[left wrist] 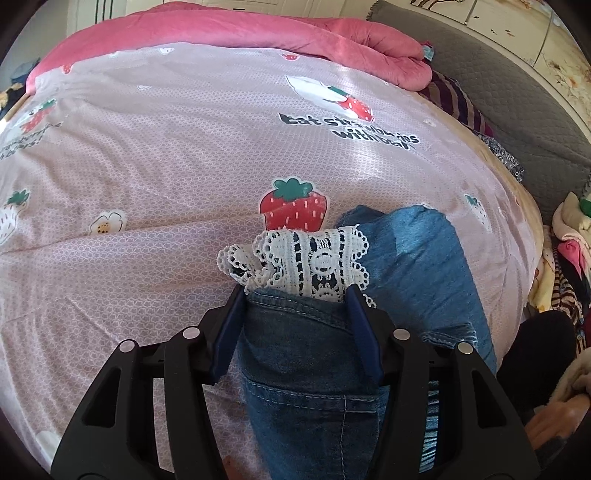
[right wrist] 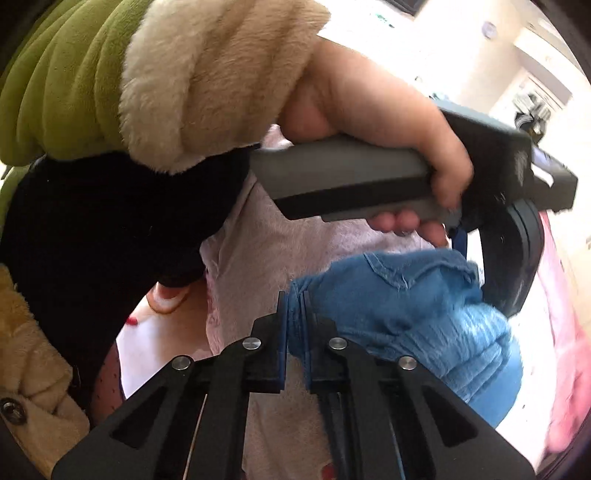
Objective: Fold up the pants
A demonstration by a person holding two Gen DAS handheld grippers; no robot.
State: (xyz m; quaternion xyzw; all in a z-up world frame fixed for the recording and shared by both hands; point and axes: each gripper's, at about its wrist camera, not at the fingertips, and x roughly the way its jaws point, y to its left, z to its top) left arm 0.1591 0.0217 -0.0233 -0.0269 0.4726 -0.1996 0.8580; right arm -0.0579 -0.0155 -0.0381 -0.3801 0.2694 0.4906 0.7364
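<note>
Broadly: bed (left wrist: pixel 166 155) beneath, jeans (left wrist: pixel 306 369) bunched at its near edge, soft, floppy denim. Left gripper (left wrist: pixel 295 291) clamped across thick lace-trimmed cuff; right gripper (right wrist: pixel 295 306) pinching bunched denim. Best held at hems and waistband.

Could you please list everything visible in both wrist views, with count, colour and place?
jeans: one, blue denim with white lace trim, held between both grippers over the bed
bedsheet: one, pale pink with strawberry prints, covering the bed
quilt: one, pink, bunched at the far edge
grey cover: one, far right
clothes pile: mixed colours, right edge
left gripper: black with blue pads, shut on the lace-trimmed hem
right gripper: black, shut on a denim fold
left hand: one, wrapped around the grey handle, in a green sleeve with a cream cuff
</note>
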